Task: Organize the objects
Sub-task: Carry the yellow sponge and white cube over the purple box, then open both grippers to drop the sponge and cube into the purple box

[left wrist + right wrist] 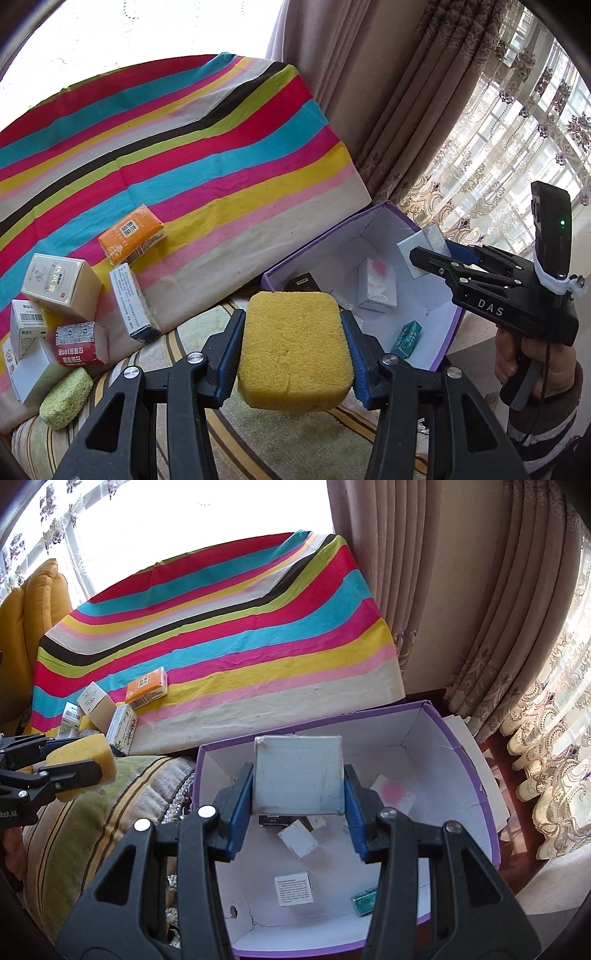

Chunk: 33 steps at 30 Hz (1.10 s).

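Left gripper (293, 347): clamped on yellow sponge (293, 343)
Right gripper (299, 775): clamped on white box (297, 773), over purple bin (458, 753)

A broad cloth striped in red, teal, pink, yellow, lime, black and cream (192, 155) lies spread across the surface, running to the drapes. Heavy beige pleated curtains (443, 590) hang at the right, with pale embroidered lace sheers (498, 147) beside them. A mustard-yellow padded cushion (33, 602) sits at the far left, and a green-and-tan striped fabric (85, 812) lies below
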{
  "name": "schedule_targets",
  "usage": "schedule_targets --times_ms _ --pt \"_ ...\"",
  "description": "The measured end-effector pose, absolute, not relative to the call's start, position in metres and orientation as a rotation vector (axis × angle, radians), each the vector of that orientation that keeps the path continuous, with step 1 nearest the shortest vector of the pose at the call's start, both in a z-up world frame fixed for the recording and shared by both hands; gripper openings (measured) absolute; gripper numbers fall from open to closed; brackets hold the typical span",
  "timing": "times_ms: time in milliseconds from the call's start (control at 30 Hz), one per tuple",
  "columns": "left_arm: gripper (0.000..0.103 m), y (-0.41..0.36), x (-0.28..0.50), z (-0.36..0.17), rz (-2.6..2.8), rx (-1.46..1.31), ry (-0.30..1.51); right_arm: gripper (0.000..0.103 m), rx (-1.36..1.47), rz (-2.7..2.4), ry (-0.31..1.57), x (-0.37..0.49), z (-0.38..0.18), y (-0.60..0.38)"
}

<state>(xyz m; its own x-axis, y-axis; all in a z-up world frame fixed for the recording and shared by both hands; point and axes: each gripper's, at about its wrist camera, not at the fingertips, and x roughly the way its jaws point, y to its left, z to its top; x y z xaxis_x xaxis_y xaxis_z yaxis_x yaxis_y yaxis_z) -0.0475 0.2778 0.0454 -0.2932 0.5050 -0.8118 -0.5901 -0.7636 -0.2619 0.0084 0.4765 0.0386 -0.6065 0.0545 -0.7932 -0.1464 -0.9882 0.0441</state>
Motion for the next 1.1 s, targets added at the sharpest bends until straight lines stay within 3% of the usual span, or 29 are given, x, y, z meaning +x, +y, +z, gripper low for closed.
schedule_targets --times_ms 433,633,700,1100 --pt "0.053 0.327 -0.03 0.042 1.93 -1.236 0.166 0.049 -1.34 2.616 0.198 0.029 0.026 0.515" --pt "0.066 0.331 -0.028 0.044 1.9 -1.224 0.144 0.054 -1.34 2.598 0.158 0.028 0.026 0.515" --pt "0.066 0.329 -0.029 0.045 1.902 -1.223 0.125 0.058 -1.342 2.596 0.145 0.027 0.026 0.513" --pt "0.066 0.307 -0.04 0.047 1.956 -1.246 0.053 0.062 -1.356 2.635 0.162 0.025 0.029 0.499"
